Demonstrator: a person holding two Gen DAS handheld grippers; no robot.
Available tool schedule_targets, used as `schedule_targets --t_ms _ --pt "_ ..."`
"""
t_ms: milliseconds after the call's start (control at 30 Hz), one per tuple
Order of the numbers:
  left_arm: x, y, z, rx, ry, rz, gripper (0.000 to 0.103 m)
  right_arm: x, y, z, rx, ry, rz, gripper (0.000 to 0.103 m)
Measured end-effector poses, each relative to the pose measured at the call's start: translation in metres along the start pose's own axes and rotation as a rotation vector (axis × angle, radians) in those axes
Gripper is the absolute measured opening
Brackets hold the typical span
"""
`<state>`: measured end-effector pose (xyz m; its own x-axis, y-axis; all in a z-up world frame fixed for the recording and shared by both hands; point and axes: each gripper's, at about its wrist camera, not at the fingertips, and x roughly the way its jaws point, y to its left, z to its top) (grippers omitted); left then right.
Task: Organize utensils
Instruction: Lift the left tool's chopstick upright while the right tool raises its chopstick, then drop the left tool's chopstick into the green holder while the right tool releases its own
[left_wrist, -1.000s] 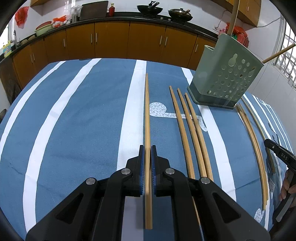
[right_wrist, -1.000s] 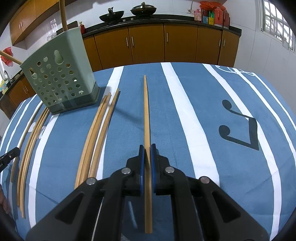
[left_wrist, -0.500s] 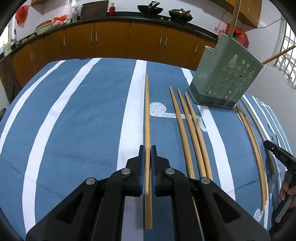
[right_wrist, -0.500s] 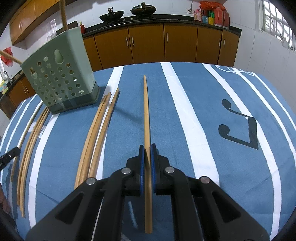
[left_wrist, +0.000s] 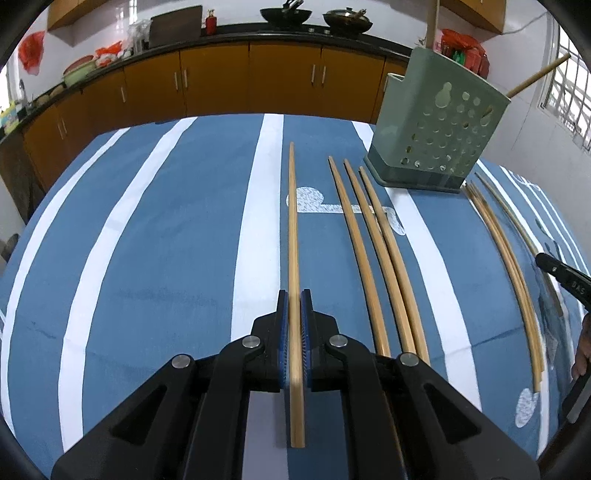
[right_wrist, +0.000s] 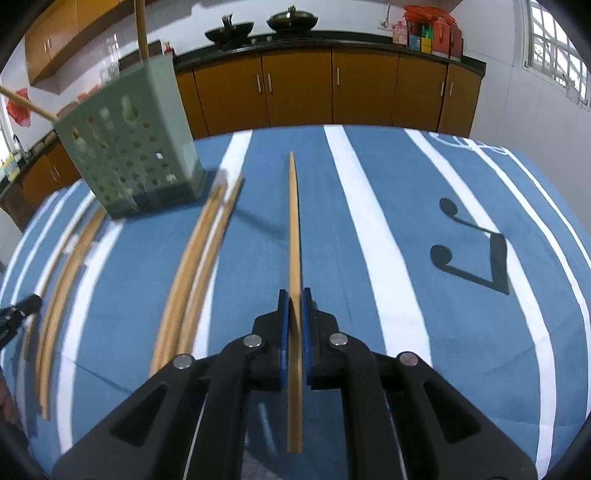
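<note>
Left gripper (left_wrist: 293, 299) clamps chopstick (left_wrist: 293, 221) | right gripper (right_wrist: 293, 299) likewise (blue cloth (left_wrist: 166, 258) bare leftward) — caddy (left_wrist: 436, 136) near

Small white characters are showing on the right gripper (left_wrist: 565, 277) body, right of the holder (left_wrist: 436, 129), too small to read. Black music-note sign is sitting on the tablecloth (right_wrist: 469, 254).

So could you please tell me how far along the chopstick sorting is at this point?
Done: two chopsticks already stand in the green holder. In hand: the left hand-held gripper and the right hand-held gripper each clamp one chopstick. Left: two loose groups still lie on the striped cloth, three beside the holder, more beyond.
</note>
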<state>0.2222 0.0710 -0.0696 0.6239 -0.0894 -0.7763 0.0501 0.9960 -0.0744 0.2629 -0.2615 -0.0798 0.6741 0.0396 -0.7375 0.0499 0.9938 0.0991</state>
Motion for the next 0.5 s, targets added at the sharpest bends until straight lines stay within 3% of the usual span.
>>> schedule_targets --t_ms 200,500 --pt "-0.029 0.004 0.009 -0.004 -0.075 -0.013 0.007 -0.038 -0.007 0.014 0.01 -0.096 0.016 0.008" --pt "-0.062 0.008 0.025 -0.041 -0.168 -0.041 0.007 -0.064 -0.015 0.024 0.031 -0.17 0.02 0.008"
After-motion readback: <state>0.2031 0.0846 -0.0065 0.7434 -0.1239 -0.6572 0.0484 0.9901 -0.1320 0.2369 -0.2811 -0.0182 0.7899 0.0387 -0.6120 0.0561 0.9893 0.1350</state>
